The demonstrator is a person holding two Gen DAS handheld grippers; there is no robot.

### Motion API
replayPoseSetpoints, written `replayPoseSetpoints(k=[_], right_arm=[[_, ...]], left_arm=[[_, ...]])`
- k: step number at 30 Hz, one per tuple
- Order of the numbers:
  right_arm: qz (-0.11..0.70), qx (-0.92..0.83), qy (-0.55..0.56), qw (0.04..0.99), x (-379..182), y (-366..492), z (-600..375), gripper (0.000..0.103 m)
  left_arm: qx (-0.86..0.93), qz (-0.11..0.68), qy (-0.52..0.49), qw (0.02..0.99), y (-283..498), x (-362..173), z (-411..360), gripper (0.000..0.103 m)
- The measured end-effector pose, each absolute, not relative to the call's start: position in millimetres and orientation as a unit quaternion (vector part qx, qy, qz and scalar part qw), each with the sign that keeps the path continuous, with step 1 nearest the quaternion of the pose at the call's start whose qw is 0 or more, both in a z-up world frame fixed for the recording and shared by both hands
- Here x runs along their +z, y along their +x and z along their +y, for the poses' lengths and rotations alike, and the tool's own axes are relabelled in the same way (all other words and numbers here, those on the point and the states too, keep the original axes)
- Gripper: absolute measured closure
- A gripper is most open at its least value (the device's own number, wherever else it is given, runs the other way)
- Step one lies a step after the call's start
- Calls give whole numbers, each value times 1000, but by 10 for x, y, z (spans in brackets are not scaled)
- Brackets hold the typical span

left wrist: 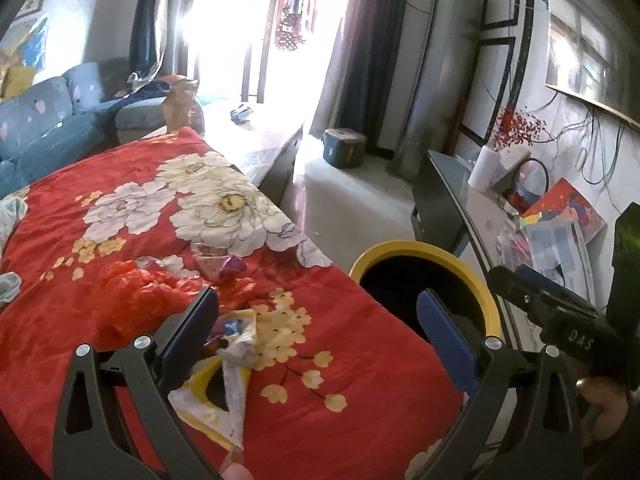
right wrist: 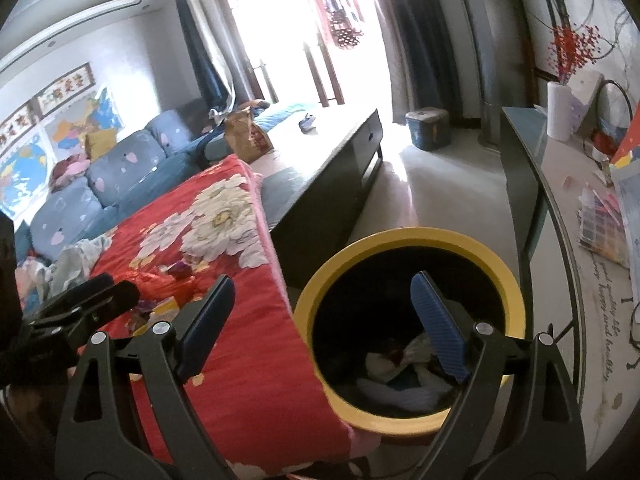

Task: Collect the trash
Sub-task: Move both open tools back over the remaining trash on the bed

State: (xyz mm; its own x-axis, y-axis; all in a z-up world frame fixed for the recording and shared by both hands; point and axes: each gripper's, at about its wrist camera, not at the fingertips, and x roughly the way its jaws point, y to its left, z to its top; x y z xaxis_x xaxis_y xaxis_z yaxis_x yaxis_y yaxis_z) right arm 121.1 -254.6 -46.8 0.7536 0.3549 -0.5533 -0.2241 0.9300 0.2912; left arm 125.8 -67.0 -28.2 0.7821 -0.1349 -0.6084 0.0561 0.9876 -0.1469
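My left gripper (left wrist: 320,332) is open over a red flowered blanket (left wrist: 120,184). A crumpled yellow-and-white wrapper (left wrist: 236,356) lies on the blanket by its left finger, and the pads do not press on it. Further back lie a red plastic bag (left wrist: 140,296) and a purple wrapper (left wrist: 222,264). A yellow-rimmed bin (right wrist: 400,236) stands right of the blanket's edge, with white crumpled trash (right wrist: 400,364) at its bottom. My right gripper (right wrist: 322,316) hangs open above the bin's mouth with nothing between its fingers. The bin (left wrist: 424,252) also shows beyond my left gripper's right finger.
A dark low table (right wrist: 320,184) with a brown paper bag (right wrist: 244,132) stands beyond the blanket, and a blue sofa (right wrist: 120,172) lies to the left. A cluttered side table (right wrist: 580,200) runs along the right wall. A small lidded box (right wrist: 426,126) sits on the floor.
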Motion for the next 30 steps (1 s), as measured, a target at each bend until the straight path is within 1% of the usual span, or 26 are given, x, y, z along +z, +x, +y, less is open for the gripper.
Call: replayPoseSetpoints(k=[30], right_arm=[[323, 223, 47, 919, -391, 956, -1893, 22]], left_arm=[[-3, 312, -105, 944, 1138, -256, -45, 7]])
